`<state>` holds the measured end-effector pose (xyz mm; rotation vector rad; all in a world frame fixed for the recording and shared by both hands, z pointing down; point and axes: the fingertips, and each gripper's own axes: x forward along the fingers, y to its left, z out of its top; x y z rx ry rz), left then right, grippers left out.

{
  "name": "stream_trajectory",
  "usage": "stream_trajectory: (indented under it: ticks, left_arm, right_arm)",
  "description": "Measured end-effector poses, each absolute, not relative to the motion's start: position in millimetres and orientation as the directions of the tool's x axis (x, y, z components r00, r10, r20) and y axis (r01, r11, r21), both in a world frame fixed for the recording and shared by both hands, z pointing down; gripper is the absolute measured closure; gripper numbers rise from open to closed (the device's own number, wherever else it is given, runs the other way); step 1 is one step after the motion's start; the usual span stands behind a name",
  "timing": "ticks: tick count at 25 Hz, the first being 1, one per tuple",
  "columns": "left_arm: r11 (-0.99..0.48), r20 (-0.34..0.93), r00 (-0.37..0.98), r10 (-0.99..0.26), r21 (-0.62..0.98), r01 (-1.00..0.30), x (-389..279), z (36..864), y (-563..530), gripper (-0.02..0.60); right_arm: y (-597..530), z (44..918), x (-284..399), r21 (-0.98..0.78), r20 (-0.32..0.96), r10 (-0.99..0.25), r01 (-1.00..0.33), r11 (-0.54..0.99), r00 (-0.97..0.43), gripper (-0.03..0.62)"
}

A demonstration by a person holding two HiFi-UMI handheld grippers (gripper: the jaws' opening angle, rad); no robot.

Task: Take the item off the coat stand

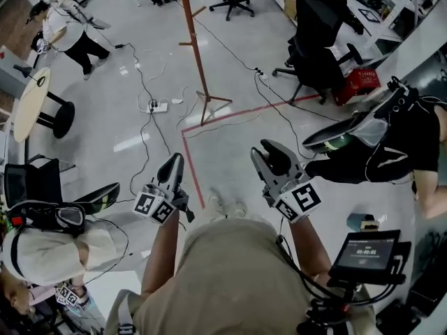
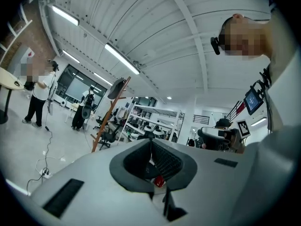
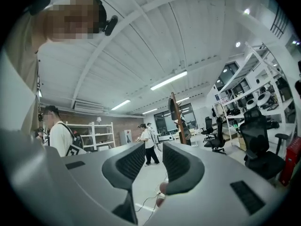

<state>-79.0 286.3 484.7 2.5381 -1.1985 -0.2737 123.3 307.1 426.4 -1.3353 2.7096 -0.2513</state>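
Left claw [image 1: 174,163] pressed together, right claw [image 1: 271,152] spread and empty, both level on outstretched forearms [image 1: 160,250]

The coat stand [image 1: 195,58] runs off the head view's top edge; the item [image 2: 117,87] on it is too small to identify.
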Motion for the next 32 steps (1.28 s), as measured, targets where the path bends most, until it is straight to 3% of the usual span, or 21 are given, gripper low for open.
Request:
stream_trajectory:
  ticks: [14,32]
  left_arm:
    - [-0.703,-0.077,0.727,-0.682,0.343,-0.623,-89,475,225,0.563]
    - [-0.676,-0.074,0.699,-0.711,0.345,-0.651,-112,482,190,0.561]
  right_arm:
    - [257,414,79,-0.164,-0.035,-0.825,-0.811,0.561,-0.564,0.496]
    - [218,436,79,-0.200,-0.051,-0.830,-0.809,0.553,-0.555,0.496]
